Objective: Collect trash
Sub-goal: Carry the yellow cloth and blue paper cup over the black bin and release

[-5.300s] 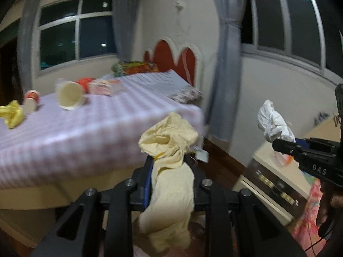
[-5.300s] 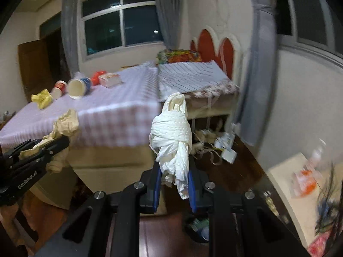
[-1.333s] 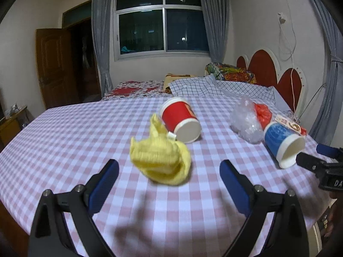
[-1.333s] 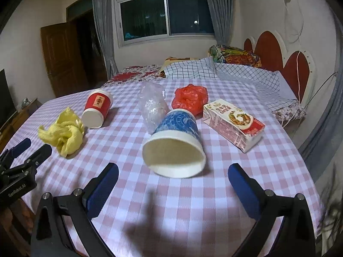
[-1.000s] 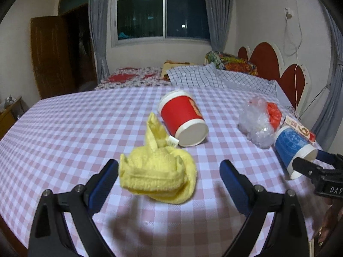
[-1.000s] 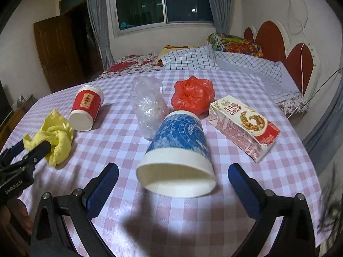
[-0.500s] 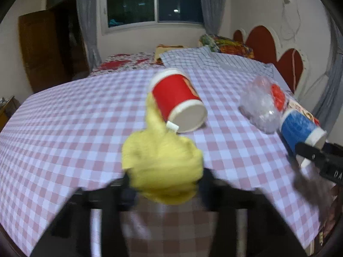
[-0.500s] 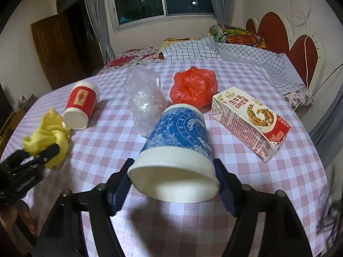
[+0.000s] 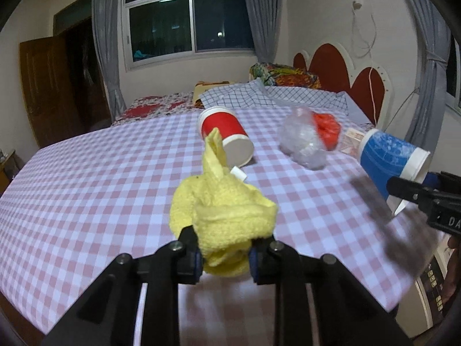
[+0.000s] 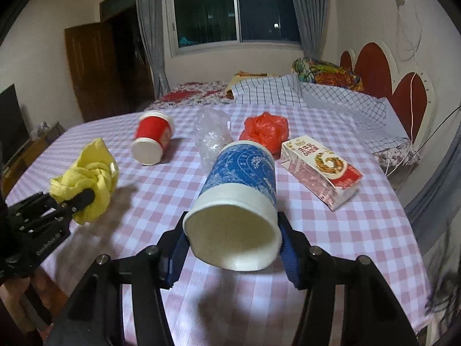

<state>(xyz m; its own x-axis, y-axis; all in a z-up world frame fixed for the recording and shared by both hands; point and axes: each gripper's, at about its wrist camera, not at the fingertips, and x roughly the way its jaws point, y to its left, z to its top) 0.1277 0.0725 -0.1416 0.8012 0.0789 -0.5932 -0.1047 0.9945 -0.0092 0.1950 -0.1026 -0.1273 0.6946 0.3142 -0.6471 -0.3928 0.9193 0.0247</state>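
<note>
My left gripper (image 9: 224, 255) is shut on a crumpled yellow cloth (image 9: 222, 213), held just above the checked tablecloth (image 9: 86, 201). The cloth (image 10: 86, 178) and left gripper also show at the left of the right wrist view. My right gripper (image 10: 234, 256) is shut on a blue paper cup (image 10: 239, 199), its open mouth facing the camera, lifted off the table. The blue cup (image 9: 389, 158) shows at the right of the left wrist view. A red paper cup (image 9: 227, 138) lies on its side behind the cloth.
On the table lie a clear plastic bag (image 10: 213, 141), a red plastic bag (image 10: 265, 129) and a printed carton (image 10: 319, 170). A bed with a checked sheet (image 10: 302, 92) and red headboard (image 10: 383, 72) stands behind. The table's right edge (image 9: 403, 302) drops off.
Both grippers have closed: the left on the yellow cloth, the right on the blue cup. Both items have lifted slightly off the table.
</note>
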